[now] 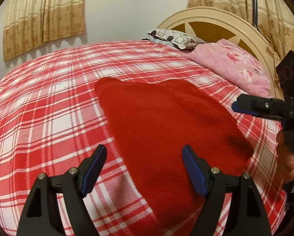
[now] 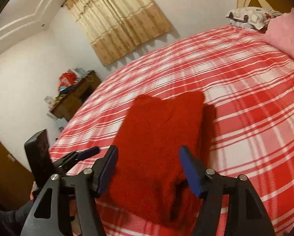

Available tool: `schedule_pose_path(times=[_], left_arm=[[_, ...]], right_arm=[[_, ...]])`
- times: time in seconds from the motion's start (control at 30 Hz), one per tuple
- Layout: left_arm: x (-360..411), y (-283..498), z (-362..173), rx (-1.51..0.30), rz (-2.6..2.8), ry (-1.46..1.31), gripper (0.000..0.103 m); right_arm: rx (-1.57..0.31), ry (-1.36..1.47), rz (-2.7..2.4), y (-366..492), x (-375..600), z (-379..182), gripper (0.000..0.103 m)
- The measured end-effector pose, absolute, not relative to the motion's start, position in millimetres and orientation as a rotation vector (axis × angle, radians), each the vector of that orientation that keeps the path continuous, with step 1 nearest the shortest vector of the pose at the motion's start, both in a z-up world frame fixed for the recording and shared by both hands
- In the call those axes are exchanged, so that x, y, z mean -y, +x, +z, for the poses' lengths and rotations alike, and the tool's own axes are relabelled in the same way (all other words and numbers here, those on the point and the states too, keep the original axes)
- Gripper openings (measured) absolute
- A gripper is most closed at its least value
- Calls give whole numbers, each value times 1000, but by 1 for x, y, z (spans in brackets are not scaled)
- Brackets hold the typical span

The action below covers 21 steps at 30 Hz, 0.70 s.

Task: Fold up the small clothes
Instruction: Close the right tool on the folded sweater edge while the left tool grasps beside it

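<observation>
We hold both grippers, left gripper [image 1: 144, 169] and right gripper [image 2: 147, 171], above the garment [image 1: 166, 122] on the bed [image 1: 48, 102], pillows [image 1: 231, 66] behind.

Solid red fuzzy garment [image 1: 166, 122], red-and-white plaid bedspread [image 1: 48, 102], pink floral pillow [image 1: 233, 66], grey-and-white patterned pillow [image 1: 172, 37], beige curtains [image 1: 44, 15] with brown flower motifs, cream-and-tan headboard [image 1: 215, 23], black left tool [image 1: 144, 169] with blue pads
</observation>
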<state>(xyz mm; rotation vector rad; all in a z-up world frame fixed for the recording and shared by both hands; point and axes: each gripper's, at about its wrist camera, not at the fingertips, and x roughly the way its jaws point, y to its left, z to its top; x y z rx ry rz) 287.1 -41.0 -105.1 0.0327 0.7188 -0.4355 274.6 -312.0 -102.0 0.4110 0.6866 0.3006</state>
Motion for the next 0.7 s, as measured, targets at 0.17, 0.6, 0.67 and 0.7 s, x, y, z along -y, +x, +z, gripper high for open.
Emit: schedule_pose_path(times=[0.17, 0.6, 0.67, 0.7], left_arm=[[31, 302, -115, -764, -447, -55, 81], [39, 319, -135, -847, -521, -157, 85], [37, 321, -138, -867, -529, -178, 86], [36, 323, -139, -875, -537, -193, 86]], right_arm=[[-748, 433, 234, 306, 331, -116, 68], [-869, 577, 228, 368, 373, -165, 68], [-878, 569, 233, 374, 372, -169, 68], [-881, 568, 237, 376, 372, -170, 68]])
